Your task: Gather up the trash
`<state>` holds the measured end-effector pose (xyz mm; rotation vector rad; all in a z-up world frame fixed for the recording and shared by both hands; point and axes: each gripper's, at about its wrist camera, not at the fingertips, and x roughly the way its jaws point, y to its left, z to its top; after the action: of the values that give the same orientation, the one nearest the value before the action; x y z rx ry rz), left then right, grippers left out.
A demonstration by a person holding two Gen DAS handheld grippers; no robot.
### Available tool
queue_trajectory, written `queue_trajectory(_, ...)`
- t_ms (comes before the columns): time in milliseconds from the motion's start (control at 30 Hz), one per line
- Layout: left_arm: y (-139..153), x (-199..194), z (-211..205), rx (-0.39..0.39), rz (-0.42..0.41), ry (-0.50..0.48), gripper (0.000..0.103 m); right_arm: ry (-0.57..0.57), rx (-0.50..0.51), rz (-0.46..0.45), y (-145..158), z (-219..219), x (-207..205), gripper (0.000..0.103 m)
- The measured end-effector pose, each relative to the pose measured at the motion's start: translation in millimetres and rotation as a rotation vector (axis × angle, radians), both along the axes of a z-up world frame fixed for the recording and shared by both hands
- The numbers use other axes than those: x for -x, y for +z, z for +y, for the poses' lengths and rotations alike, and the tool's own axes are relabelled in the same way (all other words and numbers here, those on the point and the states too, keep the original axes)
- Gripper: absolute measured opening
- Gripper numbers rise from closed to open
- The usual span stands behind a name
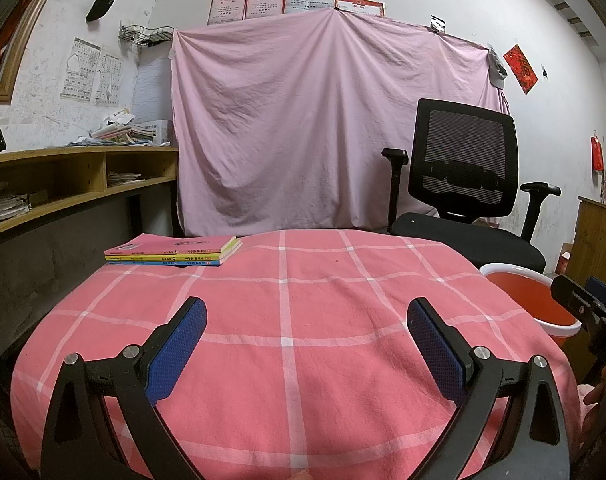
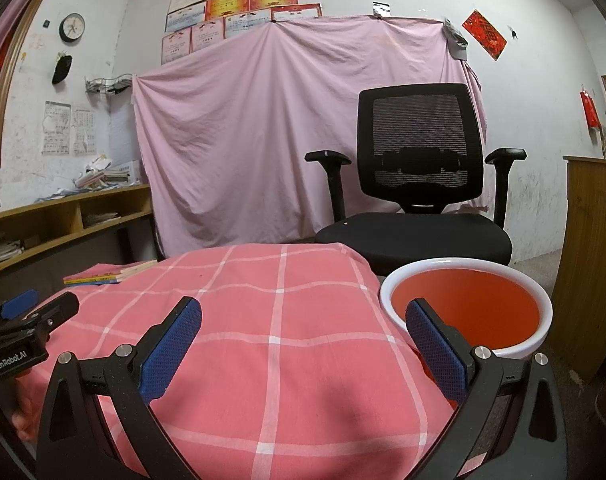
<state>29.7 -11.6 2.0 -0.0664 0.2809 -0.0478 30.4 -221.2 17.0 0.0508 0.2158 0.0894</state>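
A red bin with a white rim (image 2: 467, 312) stands at the right edge of the table covered in a pink checked cloth (image 2: 279, 360); it also shows in the left wrist view (image 1: 531, 300). My left gripper (image 1: 307, 316) is open and empty above the cloth (image 1: 287, 340). My right gripper (image 2: 303, 316) is open and empty, its right finger over the bin's rim. Each gripper shows at the edge of the other's view: the right one (image 1: 591, 304), the left one (image 2: 31, 312). I see no loose trash on the cloth.
A stack of three thin books (image 1: 175, 254) lies at the cloth's far left corner. A black mesh office chair (image 2: 419, 184) stands behind the table and bin. A pink sheet (image 1: 323, 120) hangs behind. Wooden shelves (image 1: 63, 184) with papers run along the left.
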Motion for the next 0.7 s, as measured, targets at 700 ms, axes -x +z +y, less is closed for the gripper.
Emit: queue_trajectory(700,1,-1,-2,-0.016,0.01,-0.019,0.098,0.004,0.001,0.009,-9,7,4,0.103)
